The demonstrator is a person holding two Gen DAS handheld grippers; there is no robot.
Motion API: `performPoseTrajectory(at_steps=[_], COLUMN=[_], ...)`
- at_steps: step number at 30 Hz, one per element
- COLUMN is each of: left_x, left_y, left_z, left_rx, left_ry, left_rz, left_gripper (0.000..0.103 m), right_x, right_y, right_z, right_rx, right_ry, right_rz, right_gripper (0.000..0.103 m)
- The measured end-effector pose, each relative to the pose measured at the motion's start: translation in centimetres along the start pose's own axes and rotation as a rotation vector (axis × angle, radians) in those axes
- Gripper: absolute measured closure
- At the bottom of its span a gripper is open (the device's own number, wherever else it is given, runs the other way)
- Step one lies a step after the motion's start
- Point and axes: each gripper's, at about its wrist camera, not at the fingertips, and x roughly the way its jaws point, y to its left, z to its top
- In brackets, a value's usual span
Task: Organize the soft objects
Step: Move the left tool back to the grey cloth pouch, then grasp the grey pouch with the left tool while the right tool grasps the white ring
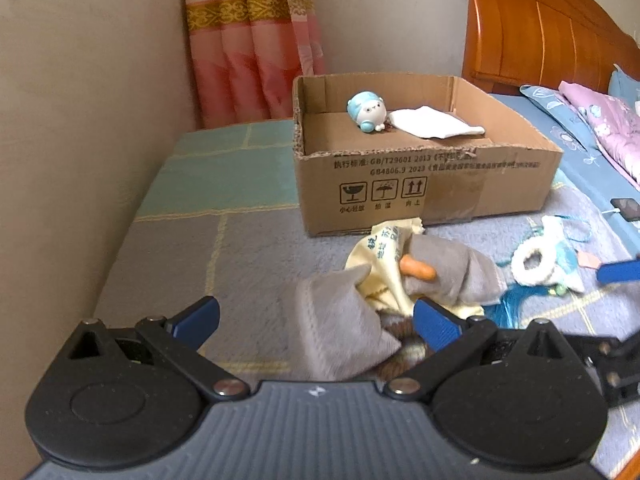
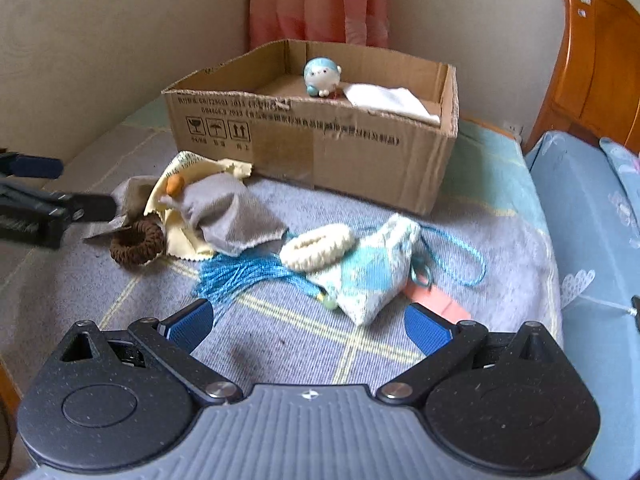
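An open cardboard box (image 1: 420, 184) (image 2: 320, 148) on the bed holds a blue-and-white plush toy (image 1: 366, 111) (image 2: 322, 77) and a folded white cloth (image 1: 434, 122) (image 2: 390, 100). In front of it lies a pile: grey cloths (image 1: 336, 328) (image 2: 236, 216), a yellow printed cloth (image 1: 386, 252) (image 2: 180, 228), a small orange piece (image 1: 418, 268) (image 2: 175, 184) and a brown hair tie (image 2: 137, 242). Further right lie a white fluffy ring (image 2: 316, 246) (image 1: 532, 260), a blue patterned pouch (image 2: 372, 272) and a blue tassel (image 2: 240, 274). My left gripper (image 1: 316, 322) is open around the near grey cloth. My right gripper (image 2: 306, 326) is open, just short of the pouch.
The bed has a grey and teal checked blanket (image 1: 208, 248) (image 2: 280, 340). A beige wall runs along the left, a pink curtain (image 1: 252, 44) hangs behind the box. A wooden headboard (image 1: 536, 28), pillows and a phone (image 1: 626, 208) lie to the right.
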Motion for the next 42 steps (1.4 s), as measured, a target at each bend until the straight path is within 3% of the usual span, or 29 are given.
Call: performPoseTrajectory(at_steps=[9, 12, 17, 27, 31, 36, 42], left_x=[1.8, 1.9, 2.4, 2.4, 2.3, 2.4, 2.6], left_y=[1.5, 2.3, 3.1, 3.0, 3.0, 3.1, 3.3], left_z=[-0.9, -1.1, -1.7, -1.8, -1.8, -1.8, -1.8], left_rx=[-0.069, -0.056, -0.102, -0.123, -0.12, -0.114, -0.095], left_ry=[0.057, 0.071, 0.091, 0.092, 0.092, 0.089, 0.081], left_rz=[0.017, 0.074, 0.031, 0.033, 0.032, 0.023, 0.002], left_gripper=[0.0, 0.0, 0.0, 0.0, 0.0, 0.0, 0.0], right_x=[0.6, 0.7, 0.5, 3.1, 4.5, 3.3, 3.3], right_y=[-0.3, -0.1, 0.1, 1.0, 0.9, 1.4, 1.8], right_z=[-0.4, -0.1, 0.5, 3.8, 4.5, 3.7, 2.4], right_rx=[-0.008, -0.021, -0.06, -0.257, -0.245, -0.227, -0.226], right_ry=[0.013, 0.007, -0.022, -0.023, 0.03, 0.052, 0.058], right_rz=[-0.002, 0.005, 0.01, 0.102, 0.141, 0.223, 0.193], right_gripper=[0.0, 0.0, 0.0, 0.0, 0.0, 0.0, 0.0])
